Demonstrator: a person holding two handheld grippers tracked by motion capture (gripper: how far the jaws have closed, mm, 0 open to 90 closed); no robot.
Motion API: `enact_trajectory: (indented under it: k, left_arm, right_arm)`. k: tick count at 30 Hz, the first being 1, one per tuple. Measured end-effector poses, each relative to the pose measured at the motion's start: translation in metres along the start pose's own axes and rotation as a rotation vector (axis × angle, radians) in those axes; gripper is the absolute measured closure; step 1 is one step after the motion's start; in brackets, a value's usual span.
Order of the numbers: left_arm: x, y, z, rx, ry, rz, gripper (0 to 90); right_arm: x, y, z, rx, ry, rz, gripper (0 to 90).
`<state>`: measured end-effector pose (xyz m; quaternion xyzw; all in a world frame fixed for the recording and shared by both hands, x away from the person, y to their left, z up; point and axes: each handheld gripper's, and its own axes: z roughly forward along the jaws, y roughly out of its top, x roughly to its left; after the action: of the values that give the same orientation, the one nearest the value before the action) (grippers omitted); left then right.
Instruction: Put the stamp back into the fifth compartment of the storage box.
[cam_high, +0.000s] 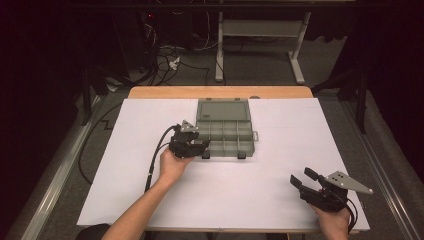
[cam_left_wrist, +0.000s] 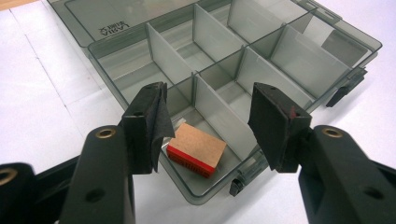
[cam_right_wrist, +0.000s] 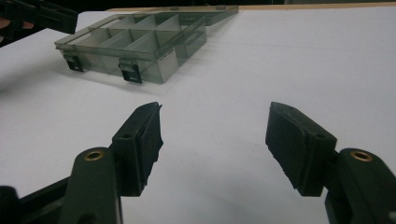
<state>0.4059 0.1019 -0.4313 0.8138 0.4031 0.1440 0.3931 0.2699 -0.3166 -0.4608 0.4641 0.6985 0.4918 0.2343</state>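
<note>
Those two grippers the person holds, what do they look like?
Both are black, with two flat padded jaws on brass-coloured pivots. The left gripper trails a black cable toward the table's near edge; the right gripper carries a grey three-cornered plate. The forearm is bare, no sleeve showing.

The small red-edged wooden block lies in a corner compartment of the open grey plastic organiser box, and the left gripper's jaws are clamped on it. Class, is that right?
Not quite. In the left gripper view the small red-edged wooden block does lie in a corner compartment of the open grey plastic organiser box, but the left gripper has its jaws open, apart from the block.
</note>
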Motion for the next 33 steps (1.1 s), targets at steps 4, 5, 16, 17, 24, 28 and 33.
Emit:
enact_trajectory:
  k: [4,5,16,17,24,28,33]
  left_arm:
    - [0.000,0.000,-0.003,-0.008,0.002,0.002,46.1]
    - [0.000,0.000,-0.004,-0.008,0.001,0.004,45.9]
    - [-0.001,0.000,-0.014,-0.020,0.001,0.014,45.5]
    - [-0.001,0.000,-0.015,-0.020,0.000,0.014,45.4]
    - [-0.004,-0.001,-0.020,-0.018,-0.001,0.030,45.1]
    - [-0.006,-0.002,-0.023,-0.023,-0.003,0.037,44.9]
    - [-0.008,-0.003,-0.026,-0.026,-0.007,0.040,44.9]
  right_arm:
    - [0.000,0.000,0.000,0.001,0.000,0.000,35.9]
    - [0.000,0.000,0.000,0.000,0.000,0.000,36.0]
    - [0.000,0.000,0.000,-0.001,0.001,-0.001,36.0]
    - [0.000,0.000,0.000,-0.001,0.001,-0.001,36.0]
    - [-0.001,0.000,0.000,-0.001,0.003,-0.001,35.9]
    - [-0.001,0.000,0.000,0.000,0.005,0.002,36.0]
    - [-0.001,0.000,0.000,-0.002,0.005,0.000,36.0]
